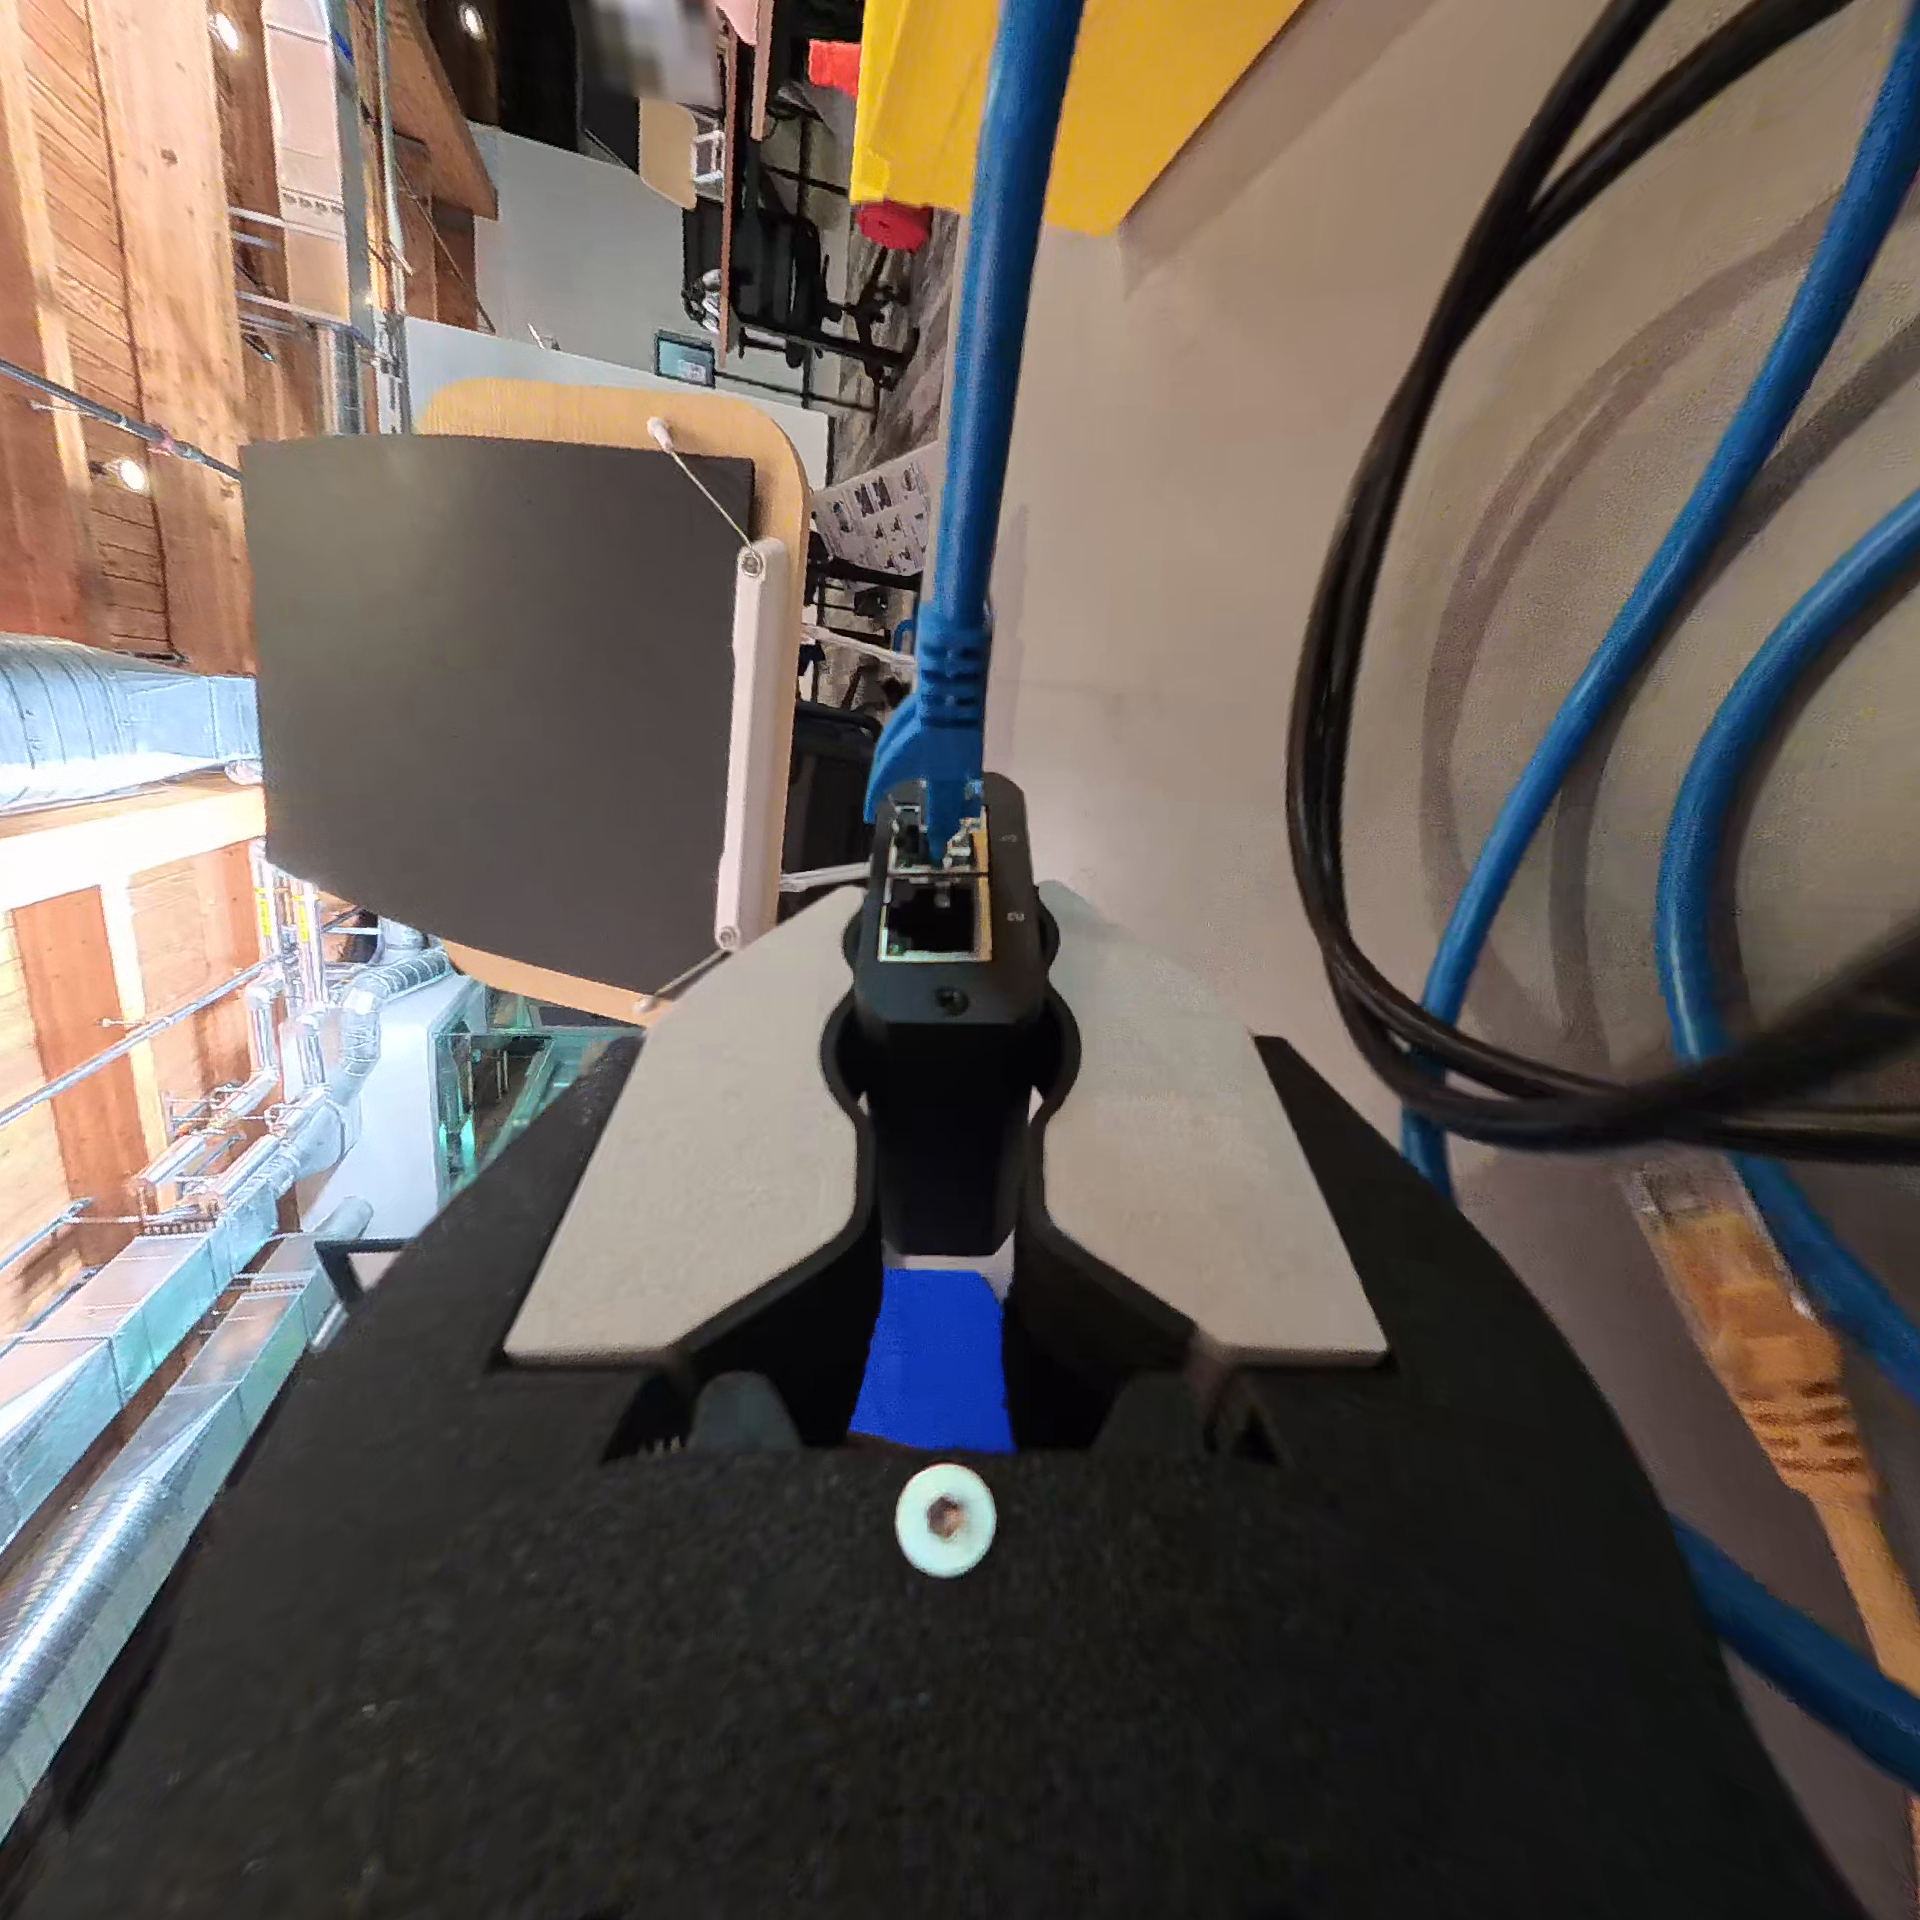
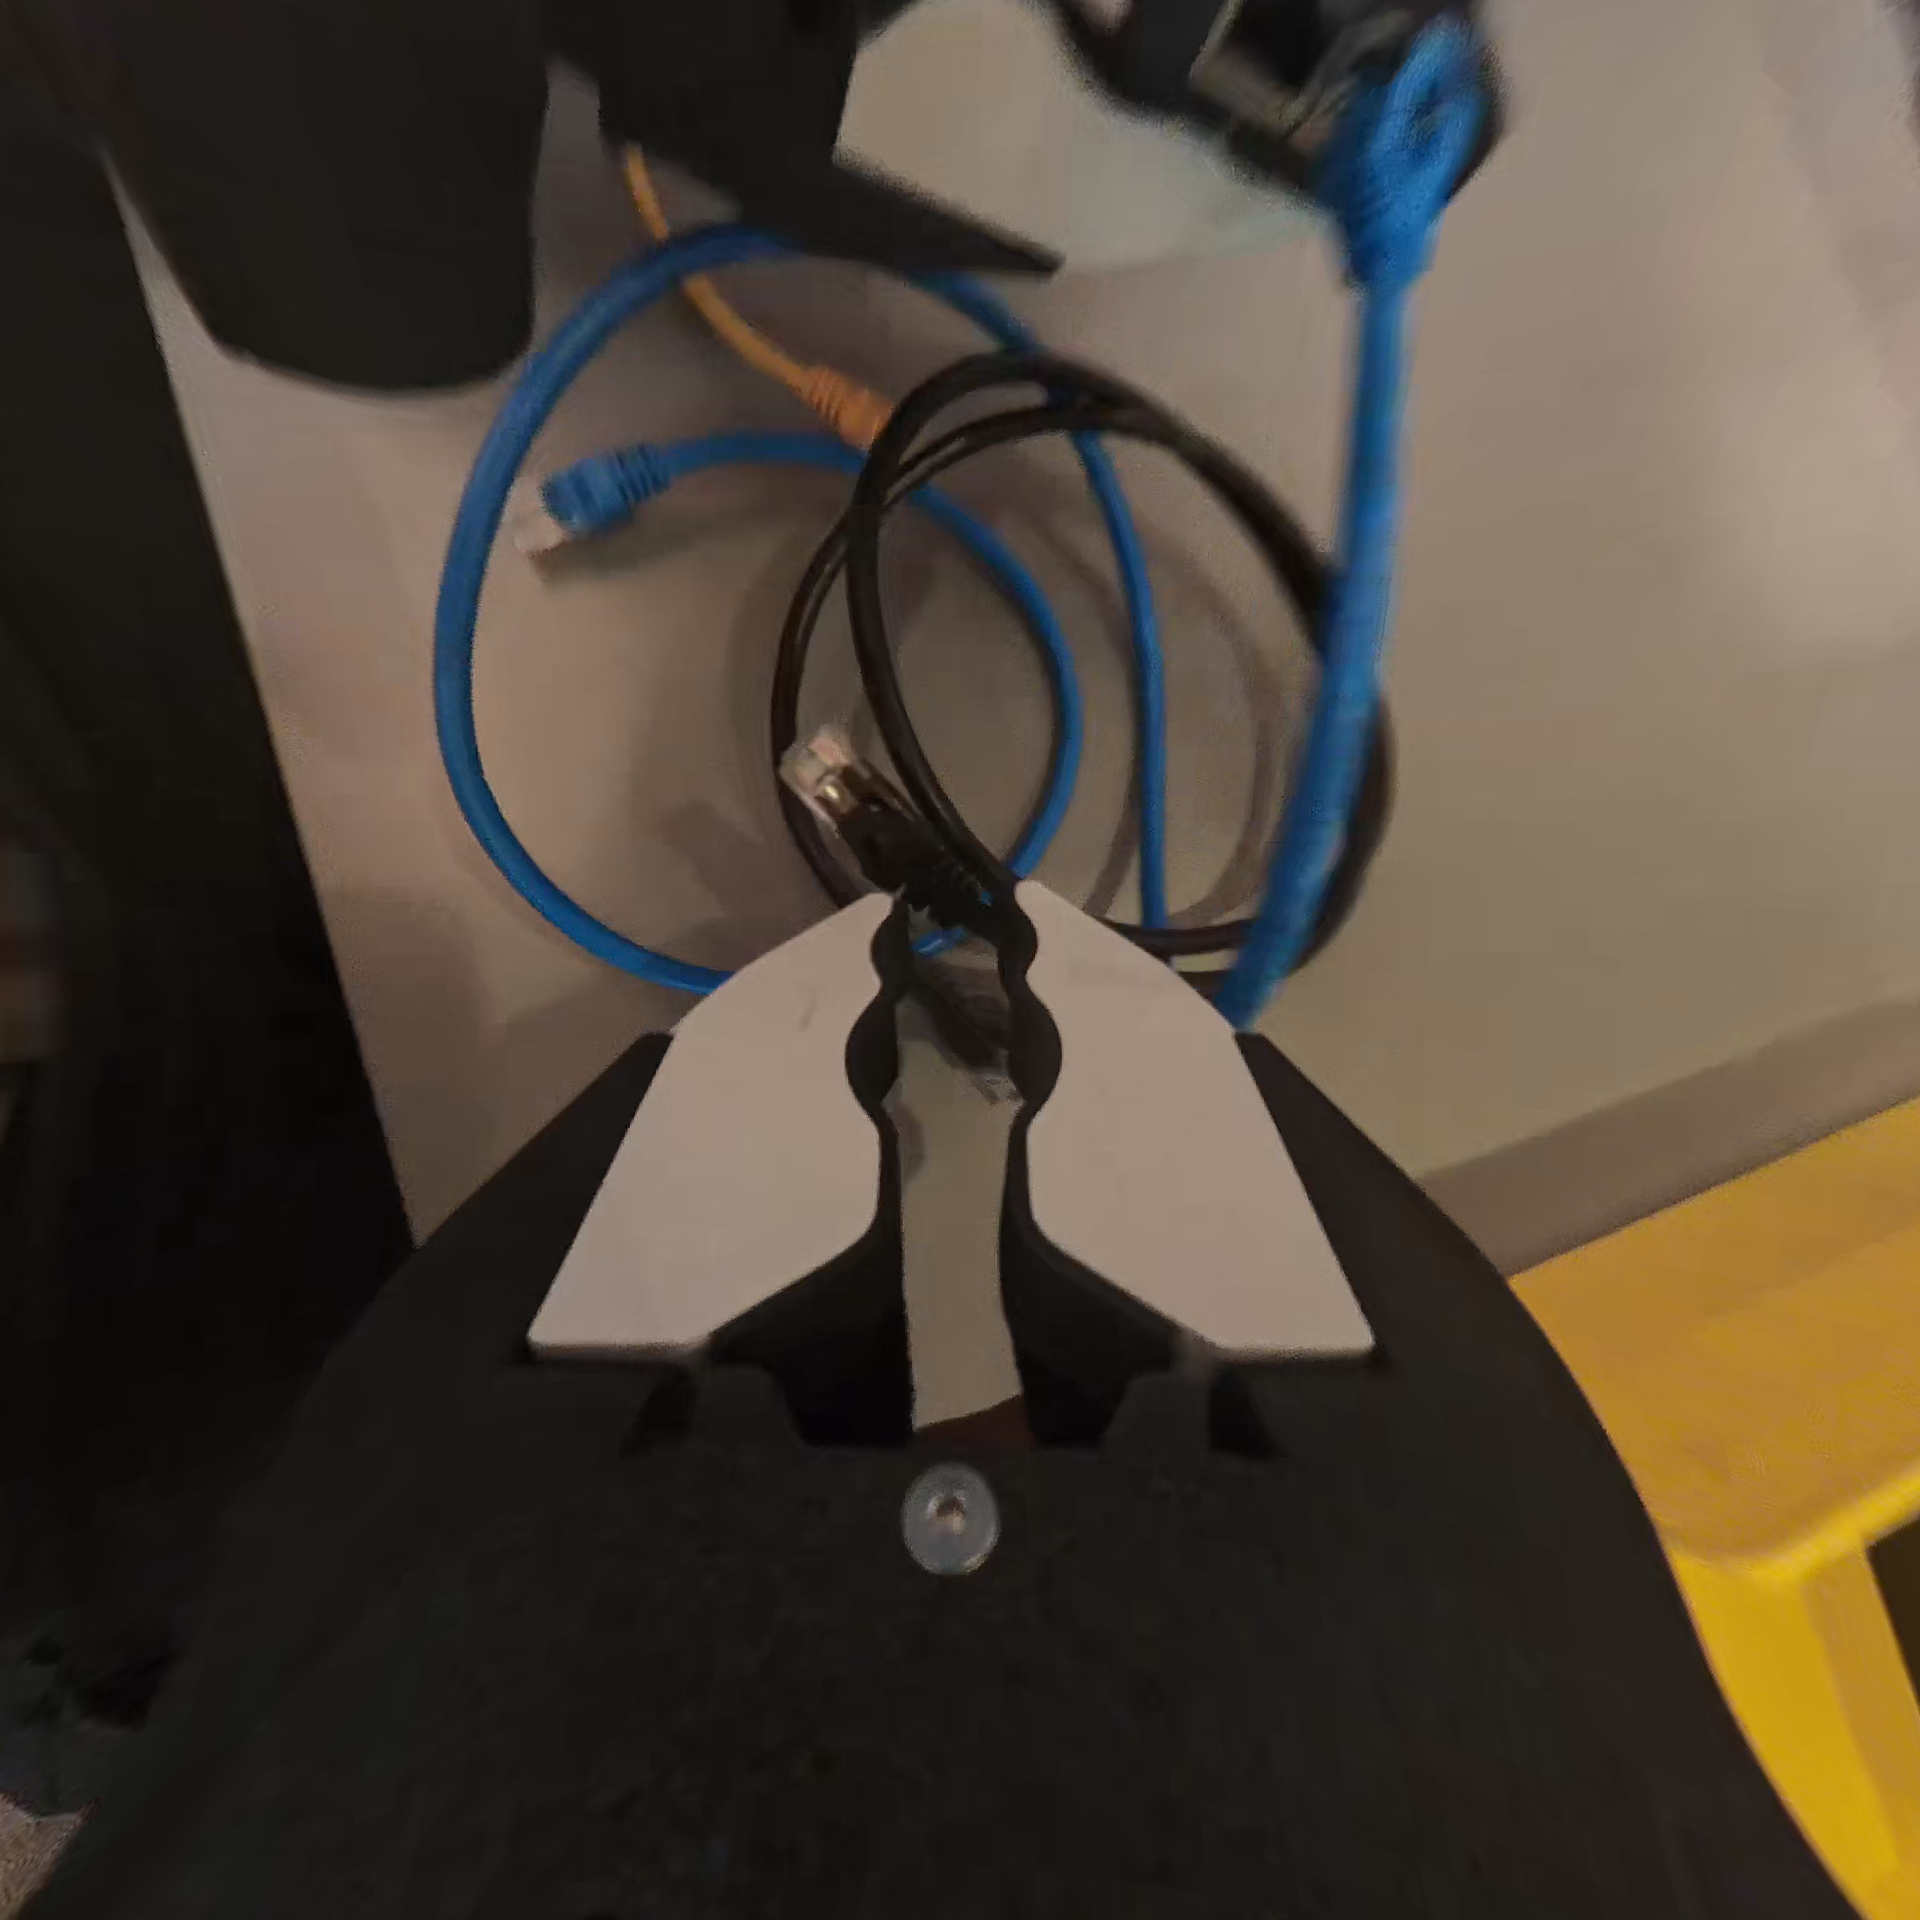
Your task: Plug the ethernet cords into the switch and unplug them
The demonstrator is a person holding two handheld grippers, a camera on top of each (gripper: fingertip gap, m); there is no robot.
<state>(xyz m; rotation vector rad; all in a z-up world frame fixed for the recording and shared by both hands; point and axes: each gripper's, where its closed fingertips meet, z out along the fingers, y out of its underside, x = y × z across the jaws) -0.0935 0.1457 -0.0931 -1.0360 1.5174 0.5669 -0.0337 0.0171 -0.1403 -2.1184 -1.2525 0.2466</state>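
In the left wrist view my left gripper (image 1: 948, 935) is shut on a small black switch (image 1: 940, 1101), held off the table. A blue ethernet cord (image 1: 982, 416) is plugged into the switch's far port. The nearer port (image 1: 932, 928) is empty. In the right wrist view my right gripper (image 2: 948, 912) is closed on the boot of a black ethernet cord (image 2: 935, 883); its clear plug (image 2: 821, 774) sticks out ahead of the fingertips. The switch with the blue plug (image 2: 1403, 135) shows blurred at the top right of that view.
Loose loops of blue cord (image 2: 468, 675) and black cord (image 2: 1195, 436) lie on the white table (image 2: 1610, 727), with a free blue plug (image 2: 592, 494) and an orange plug (image 2: 831, 400). A yellow stool (image 2: 1714, 1403) stands beside the table edge.
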